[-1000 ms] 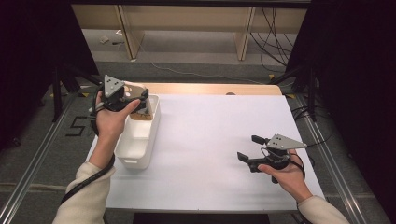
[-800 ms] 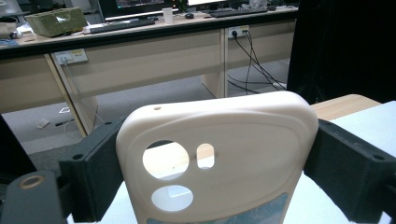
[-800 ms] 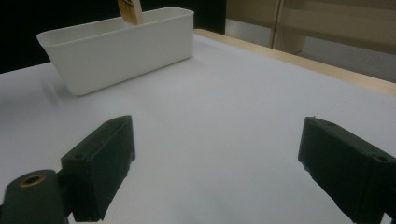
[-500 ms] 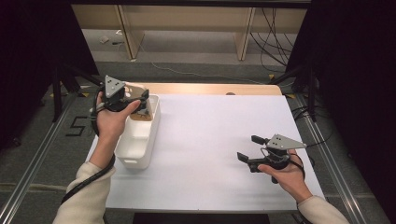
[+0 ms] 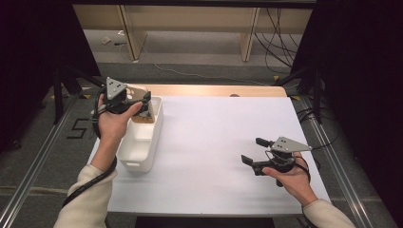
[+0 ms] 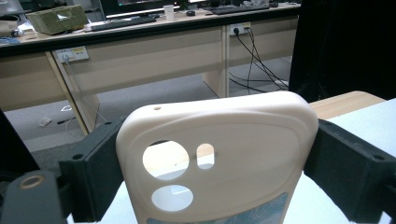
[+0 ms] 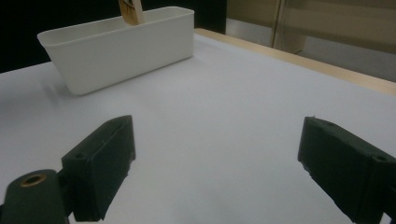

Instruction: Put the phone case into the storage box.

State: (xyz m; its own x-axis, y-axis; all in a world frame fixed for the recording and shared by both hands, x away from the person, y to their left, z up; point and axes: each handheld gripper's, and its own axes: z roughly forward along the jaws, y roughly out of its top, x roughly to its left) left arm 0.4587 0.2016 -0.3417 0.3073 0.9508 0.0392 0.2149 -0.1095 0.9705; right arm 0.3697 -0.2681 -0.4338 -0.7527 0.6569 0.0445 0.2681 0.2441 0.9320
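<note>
- The left gripper (image 5: 142,102), upper left of the high view, clamps a cream phone case (image 6: 219,158) over the far end of the white bin (image 5: 142,156).
- The right gripper (image 5: 254,152), lower right, is spread wide and grasps nothing; bare white counter (image 5: 209,142) lies between.
- The left gripper view reveals the case's smooth rounded corners and camera cutouts.
</note>
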